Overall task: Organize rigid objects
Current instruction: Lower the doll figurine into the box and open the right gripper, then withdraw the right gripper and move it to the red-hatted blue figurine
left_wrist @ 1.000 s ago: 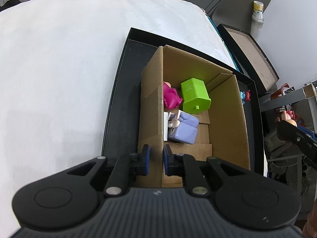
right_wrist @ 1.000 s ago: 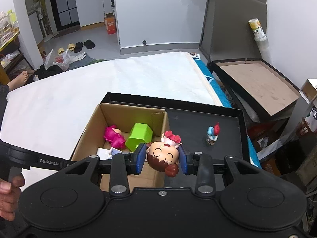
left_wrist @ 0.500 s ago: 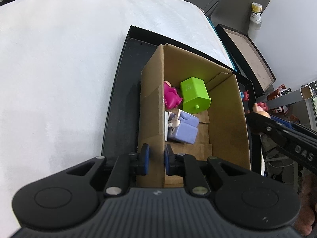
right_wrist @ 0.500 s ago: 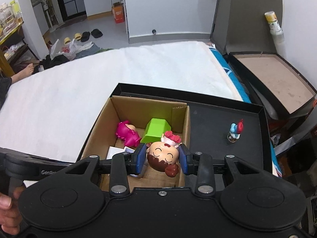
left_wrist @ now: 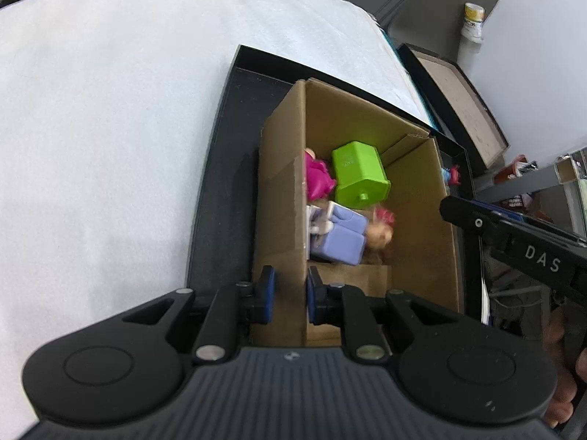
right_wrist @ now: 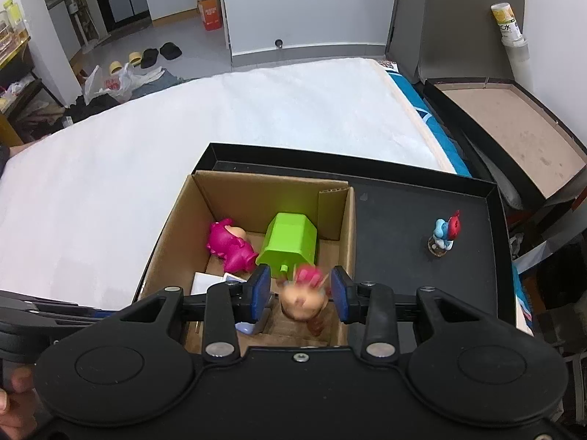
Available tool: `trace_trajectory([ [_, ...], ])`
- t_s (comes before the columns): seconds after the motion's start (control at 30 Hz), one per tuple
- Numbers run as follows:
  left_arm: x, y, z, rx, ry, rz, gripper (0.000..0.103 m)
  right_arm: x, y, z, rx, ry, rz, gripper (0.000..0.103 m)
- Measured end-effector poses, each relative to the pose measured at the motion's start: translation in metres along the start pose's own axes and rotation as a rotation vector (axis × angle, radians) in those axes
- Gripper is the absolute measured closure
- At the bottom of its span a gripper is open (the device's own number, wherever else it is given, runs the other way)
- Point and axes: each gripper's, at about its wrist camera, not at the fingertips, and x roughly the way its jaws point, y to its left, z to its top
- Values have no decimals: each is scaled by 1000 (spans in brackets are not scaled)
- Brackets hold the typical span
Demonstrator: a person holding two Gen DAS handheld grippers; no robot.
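Doll figurine (right_wrist: pixel 303 297) blurred, pink-bowed, loose between parted right fingers (right_wrist: pixel 261 295), left fingers (left_wrist: pixel 266 295) clamping cardboard box (left_wrist: pixel 282 183) wall

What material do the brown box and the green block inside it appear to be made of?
Brown box: corrugated cardboard, matte; fluted layers show at a cut edge. Green block: probably moulded plastic, smooth with a slight sheen, uniform bright colour and a small peg on one end.
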Motion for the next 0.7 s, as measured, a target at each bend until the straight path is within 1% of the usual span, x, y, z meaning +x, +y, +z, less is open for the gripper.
trace_trajectory([
  [0.03,0,-1,0,5,0,12,87,-2,0,0,-1,-3,0,67],
  [0.33,1,-3,0,3,0,19,87,-17,-12,0,-15,-5,-3,67],
  [0.5,2,-4,-1,1,-3,26,87,-18,-33,-3,19,14,-10,67],
  [0.6,5,-3,-2,-5,-4,30,86,-19,-47,-6,61,25,9,67],
  [0.7,6,-2,-2,-10,-8,29,86,-19,-57,-9,78,31,9,67],
])
